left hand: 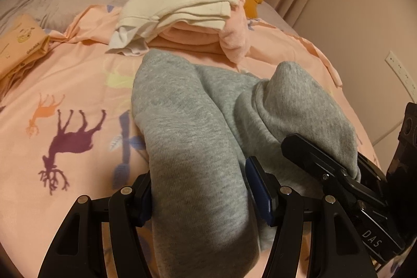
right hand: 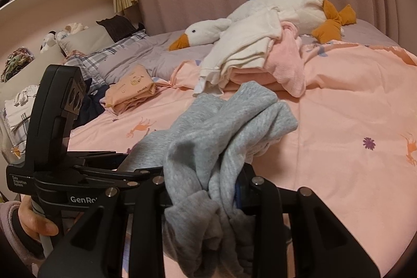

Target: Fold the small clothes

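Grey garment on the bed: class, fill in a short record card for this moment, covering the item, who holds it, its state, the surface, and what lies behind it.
item: grey garment, soft fleece-like fabric
left gripper: shut on one part of the grey garment
right gripper: shut on a bunched part of it
state: crumpled, not yet folded flat
surface: pink bedspread with animal prints
behind it: stack of cream and pink clothes
further back: white plush goose
side: peach packet near the pillows
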Available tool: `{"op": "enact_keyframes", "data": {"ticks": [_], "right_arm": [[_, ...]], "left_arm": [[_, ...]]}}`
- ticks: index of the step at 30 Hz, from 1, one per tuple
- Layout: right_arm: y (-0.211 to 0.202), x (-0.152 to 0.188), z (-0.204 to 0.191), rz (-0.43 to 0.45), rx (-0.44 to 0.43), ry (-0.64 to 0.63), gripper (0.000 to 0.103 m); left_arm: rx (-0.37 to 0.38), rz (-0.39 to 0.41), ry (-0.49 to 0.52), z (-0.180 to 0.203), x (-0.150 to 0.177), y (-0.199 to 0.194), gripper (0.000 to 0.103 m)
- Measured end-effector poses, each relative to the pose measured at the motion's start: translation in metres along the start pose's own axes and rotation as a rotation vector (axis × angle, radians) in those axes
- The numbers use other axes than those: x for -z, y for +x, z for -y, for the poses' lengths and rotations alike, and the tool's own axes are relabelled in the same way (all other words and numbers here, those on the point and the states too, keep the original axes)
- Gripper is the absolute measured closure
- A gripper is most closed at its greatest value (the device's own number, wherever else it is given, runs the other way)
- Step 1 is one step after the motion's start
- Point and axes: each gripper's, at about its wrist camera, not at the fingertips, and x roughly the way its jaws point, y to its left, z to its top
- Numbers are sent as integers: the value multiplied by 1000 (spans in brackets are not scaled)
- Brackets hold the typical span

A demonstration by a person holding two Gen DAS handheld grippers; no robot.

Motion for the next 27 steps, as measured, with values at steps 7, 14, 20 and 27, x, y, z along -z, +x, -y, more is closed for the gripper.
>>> {"op": "enact_keyframes", "data": {"ticks": [7,14,20,27], "right_arm": [[6,-4,-18,9,-66,-5,74],[12,-12,-45,13,-117,-29,75],[16,-19,-69,21,-144,-63,75],[23,-21,-87,19,-175,-73,75]], "left_arm": [[-17,25,-20,-27,0,-22,47],[-34,61,-55,-51,2,-46,47],[-56,90,-71,-66,1,-66,47],[-80,103,-86,-83,6,-79,47]]}}
